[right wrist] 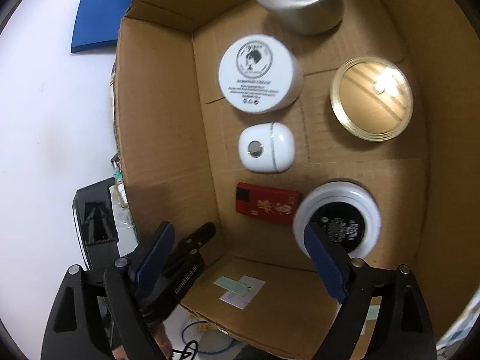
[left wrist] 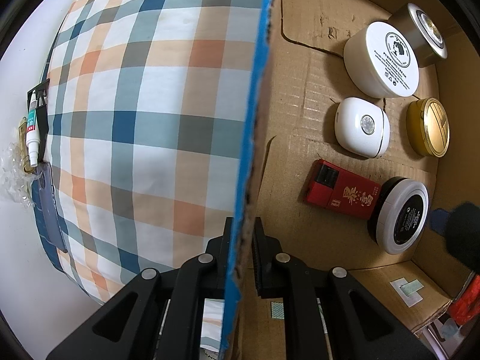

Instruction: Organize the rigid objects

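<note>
- Left wrist view: the left gripper (left wrist: 241,240) is clenched on the side wall of the cardboard box (left wrist: 255,138), one finger on the blue outer face, the other on the brown inner face.
- Outside that wall lies a checked cloth (left wrist: 144,114) in blue, orange and white; past the cloth's far edge from the box, a small white tube (left wrist: 32,138) lies on the white desk (left wrist: 18,216).
- On the box floor stand six things: a silver-grey jar (left wrist: 420,34) in the far corner, a white cream jar (left wrist: 381,60) touching it on the side nearer the gripped wall, a white rounded case (left wrist: 361,126) below that, a gold-lidded tin (left wrist: 429,126) beside the case toward the opposite wall, a red box with gold lettering (left wrist: 342,192), and a black-and-white jar (left wrist: 400,214) touching the red box's end.
- Right wrist view: the right gripper (right wrist: 240,255) is released, its blue-padded fingers (right wrist: 156,255) spread wide with nothing between them; its jaws have just been opening.
- One finger sits over the box's left wall, the other overlaps the rim of the black-and-white jar (right wrist: 342,210), which stands on the box floor against the red box (right wrist: 267,204).
- Farther into the cardboard box (right wrist: 162,120) sit the white case (right wrist: 267,147), the cream jar (right wrist: 258,73), the gold-lidded tin (right wrist: 372,99) and the silver-grey jar (right wrist: 300,3).
- Outside the box's left wall a blue flat thing (right wrist: 96,18) lies on the desk (right wrist: 45,120).
</note>
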`<state>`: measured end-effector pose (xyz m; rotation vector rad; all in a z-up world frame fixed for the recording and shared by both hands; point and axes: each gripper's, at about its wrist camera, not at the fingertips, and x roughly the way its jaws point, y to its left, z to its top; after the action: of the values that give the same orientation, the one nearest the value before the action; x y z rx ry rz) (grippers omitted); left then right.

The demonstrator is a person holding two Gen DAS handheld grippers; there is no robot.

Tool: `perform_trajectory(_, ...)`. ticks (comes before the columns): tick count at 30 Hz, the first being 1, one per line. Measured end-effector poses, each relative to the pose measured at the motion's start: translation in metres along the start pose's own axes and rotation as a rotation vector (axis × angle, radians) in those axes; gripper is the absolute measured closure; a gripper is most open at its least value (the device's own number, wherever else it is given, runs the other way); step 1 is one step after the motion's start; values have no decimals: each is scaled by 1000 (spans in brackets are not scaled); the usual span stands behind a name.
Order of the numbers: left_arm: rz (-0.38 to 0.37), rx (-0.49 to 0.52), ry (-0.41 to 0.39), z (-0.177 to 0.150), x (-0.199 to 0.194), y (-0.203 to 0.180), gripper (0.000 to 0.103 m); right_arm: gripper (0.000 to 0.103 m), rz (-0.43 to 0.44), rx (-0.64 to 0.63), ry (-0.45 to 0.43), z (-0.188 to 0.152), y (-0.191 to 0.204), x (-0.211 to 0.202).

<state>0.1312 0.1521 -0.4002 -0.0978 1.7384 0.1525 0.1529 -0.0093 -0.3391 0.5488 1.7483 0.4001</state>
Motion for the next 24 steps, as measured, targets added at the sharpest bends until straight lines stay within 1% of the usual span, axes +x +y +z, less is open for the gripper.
perform_trajectory(2,0,0,-1,0,0,0,95,10,-26,-9,-25,-2,0,-8)
perform_trajectory(4,0,0,-1,0,0,1,95,8,-70,-25,-47,-5,1,-16)
perform_trajectory(8,1,-1,-2,0,-2,1,95,7,-148,-33,-91,-7,1,-32)
perform_trajectory(11,2,0,-5,-1,-4,1,95,7,-254,-73,-150,-12,5,-46)
perform_trajectory(14,3,-3,-9,-2,-6,2,95,2,-373,-119,-200,-16,11,-56)
perform_trajectory(17,11,0,-18,-5,-9,1,95,1,-513,-158,-263,-19,16,-66)
perform_trajectory(20,35,1,-34,-8,-15,-2,91,1,-565,-172,-295,-21,16,-72)
perform_trajectory(22,53,-1,-44,-11,-21,-4,90,0,-567,-171,-301,-22,14,-76)
perform_trajectory(24,74,-7,-65,-14,-31,-6,85,0,-565,-167,-302,-23,13,-76)
